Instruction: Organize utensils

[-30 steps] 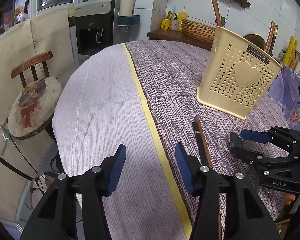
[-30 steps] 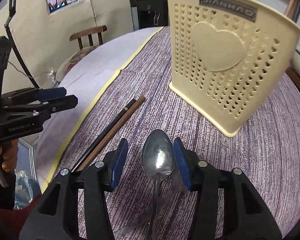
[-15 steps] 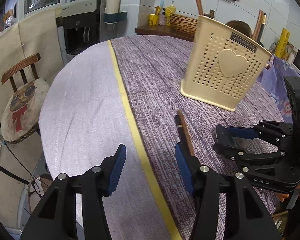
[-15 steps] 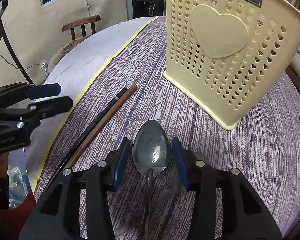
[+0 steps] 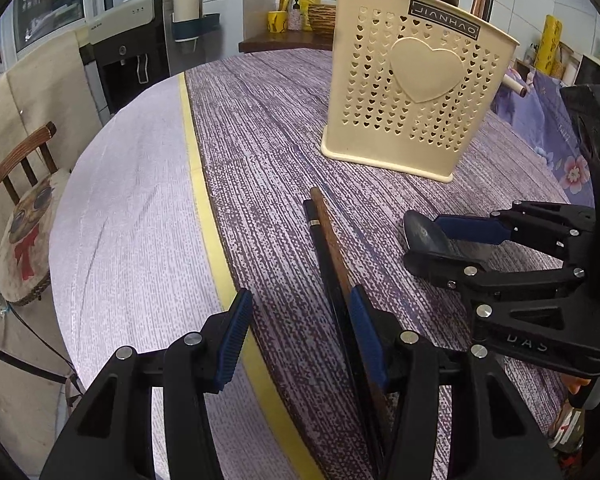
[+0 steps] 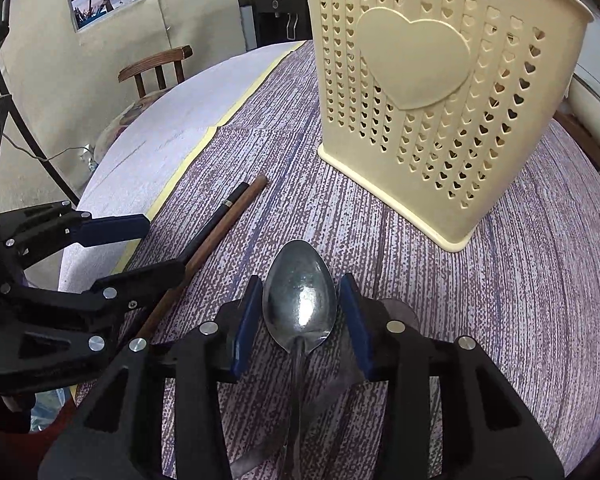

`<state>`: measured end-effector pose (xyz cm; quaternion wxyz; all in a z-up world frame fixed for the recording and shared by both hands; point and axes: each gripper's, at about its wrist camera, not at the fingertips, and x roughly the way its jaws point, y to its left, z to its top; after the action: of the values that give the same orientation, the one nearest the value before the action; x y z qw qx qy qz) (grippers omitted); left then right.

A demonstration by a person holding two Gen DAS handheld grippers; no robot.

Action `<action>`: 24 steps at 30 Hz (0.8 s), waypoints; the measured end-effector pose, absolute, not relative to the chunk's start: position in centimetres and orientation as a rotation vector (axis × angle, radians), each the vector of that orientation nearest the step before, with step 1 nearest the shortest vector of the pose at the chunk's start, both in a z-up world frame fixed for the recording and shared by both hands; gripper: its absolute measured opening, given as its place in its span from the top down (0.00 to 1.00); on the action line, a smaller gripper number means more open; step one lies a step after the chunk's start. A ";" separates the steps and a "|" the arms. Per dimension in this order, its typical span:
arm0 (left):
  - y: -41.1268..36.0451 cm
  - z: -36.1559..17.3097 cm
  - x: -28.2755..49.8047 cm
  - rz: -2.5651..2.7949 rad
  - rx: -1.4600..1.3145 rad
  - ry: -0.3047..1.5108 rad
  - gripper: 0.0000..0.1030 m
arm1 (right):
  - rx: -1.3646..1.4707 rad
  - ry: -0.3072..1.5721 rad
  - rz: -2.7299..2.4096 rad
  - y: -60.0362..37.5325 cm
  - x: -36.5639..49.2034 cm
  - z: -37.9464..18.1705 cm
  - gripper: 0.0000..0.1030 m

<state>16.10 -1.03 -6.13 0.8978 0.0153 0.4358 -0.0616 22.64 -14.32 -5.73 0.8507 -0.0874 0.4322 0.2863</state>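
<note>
A cream utensil holder (image 5: pixel 416 96) with heart holes stands on the purple cloth; it also shows in the right wrist view (image 6: pixel 432 92). A metal spoon (image 6: pixel 300 304) lies with its bowl between my right gripper's (image 6: pixel 300 316) pads, which touch its sides; the spoon also shows in the left wrist view (image 5: pixel 426 234). A brown and a black chopstick (image 5: pixel 332 248) lie side by side left of the spoon, also seen in the right wrist view (image 6: pixel 220 228). My left gripper (image 5: pixel 296 344) is open, with its right finger over the chopsticks.
A yellow tape line (image 5: pixel 204 200) divides the pale cloth from the purple cloth on the round table. A wooden chair (image 5: pixel 24 208) stands beyond the left table edge. A water dispenser (image 5: pixel 132 56) and a shelf stand behind.
My right gripper has narrowed around the spoon's bowl. Both grippers have moved forward toward the holder, and my left gripper has shifted right over the chopsticks.
</note>
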 end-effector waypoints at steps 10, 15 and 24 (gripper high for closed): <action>-1.1 -6.3 16.7 -0.097 0.059 0.924 0.51 | -0.211 0.909 0.559 -14.0 21.9 -5.5 0.60; -1.7 -6.4 17.8 -0.086 0.082 0.925 0.52 | -0.211 0.921 0.549 -14.0 22.0 -5.5 0.60; -2.5 -6.3 19.7 -0.074 0.106 0.935 0.73 | -0.210 0.926 0.539 -13.6 22.3 -5.5 0.63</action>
<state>19.72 -2.49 -6.28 0.8907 0.0513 0.4502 -0.0356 22.31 -13.62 -5.46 0.8545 -0.0999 0.4405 0.2564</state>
